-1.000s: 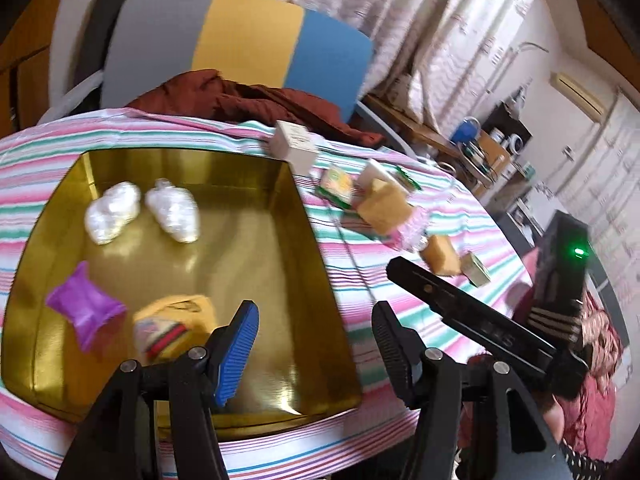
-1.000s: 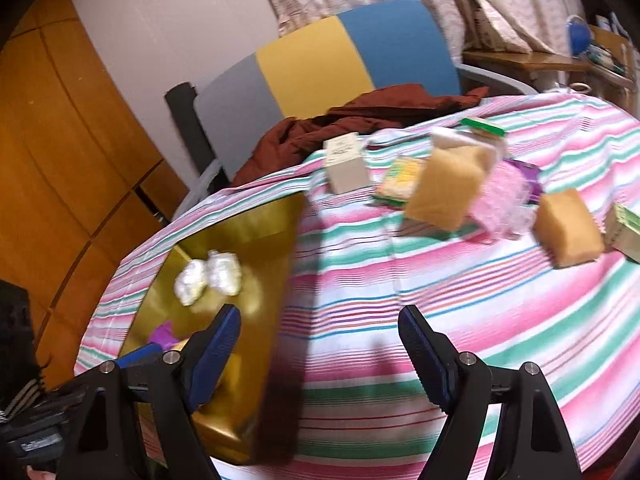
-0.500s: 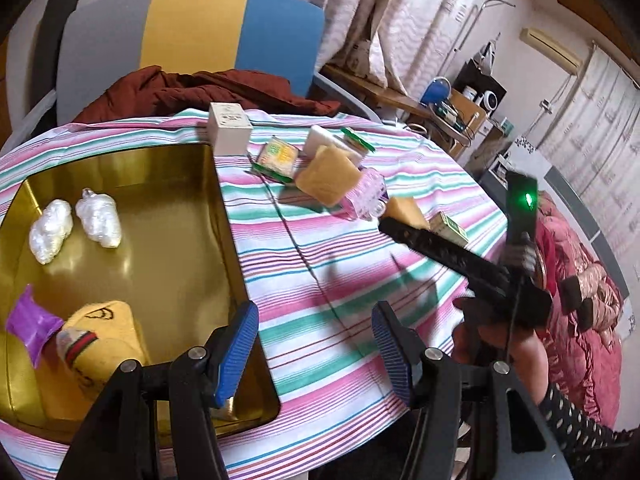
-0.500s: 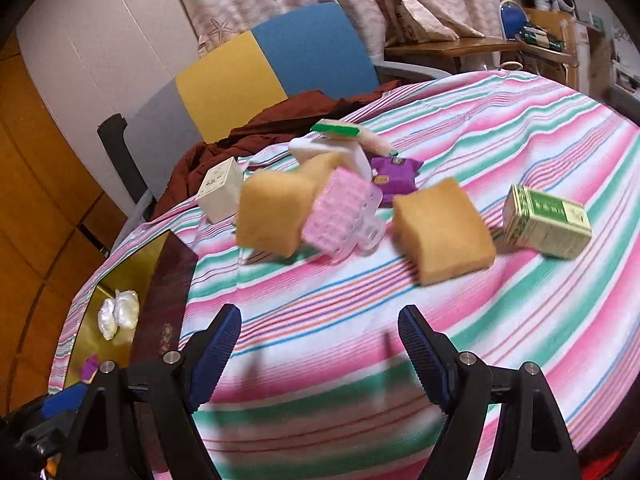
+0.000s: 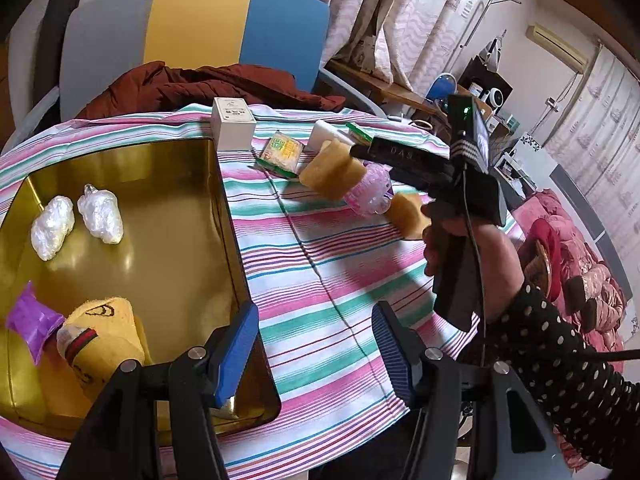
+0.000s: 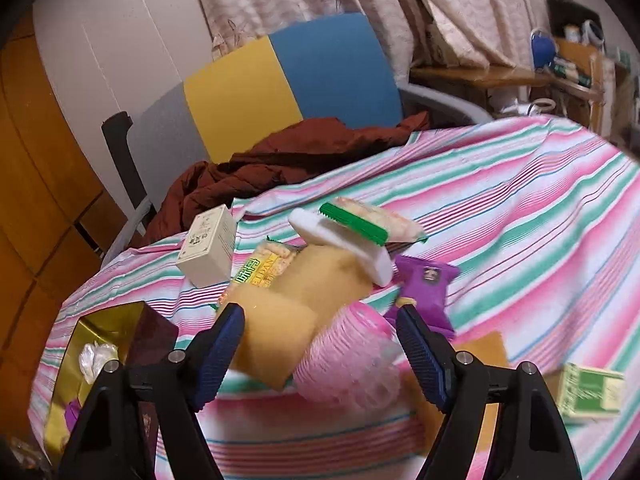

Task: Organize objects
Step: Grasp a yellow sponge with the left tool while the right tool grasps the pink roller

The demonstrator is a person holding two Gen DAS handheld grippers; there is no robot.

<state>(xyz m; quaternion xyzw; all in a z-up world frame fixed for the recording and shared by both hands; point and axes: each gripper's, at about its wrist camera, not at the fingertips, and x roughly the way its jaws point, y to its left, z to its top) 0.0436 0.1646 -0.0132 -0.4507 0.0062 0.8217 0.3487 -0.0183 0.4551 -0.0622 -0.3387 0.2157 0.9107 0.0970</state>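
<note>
A gold tin tray (image 5: 188,208) on the striped table holds two clear plastic wads (image 5: 100,216), a purple wrapper (image 5: 30,322) and a yellow sock (image 5: 100,340). My left gripper (image 5: 312,348) is open and empty at the tray's near right corner. My right gripper (image 6: 320,344) is open, its jaws on either side of a yellow sponge (image 6: 276,340) and a pink ridged plastic piece (image 6: 352,356); it also shows in the left wrist view (image 5: 400,156). Behind lie a white box (image 6: 208,246), a green-yellow snack packet (image 6: 264,268), a white block with a green-edged packet (image 6: 352,236) and a purple packet (image 6: 424,284).
A second sponge (image 6: 476,356) and a green-and-cream box (image 6: 592,392) lie at the right. A chair (image 5: 196,36) with a dark red garment (image 5: 208,84) stands behind the table. The table edge runs close below both grippers.
My right gripper has moved forward and down to the sponge and pink piece, which now sit between its jaws. The left gripper has shifted slightly; the tray contents have not moved.
</note>
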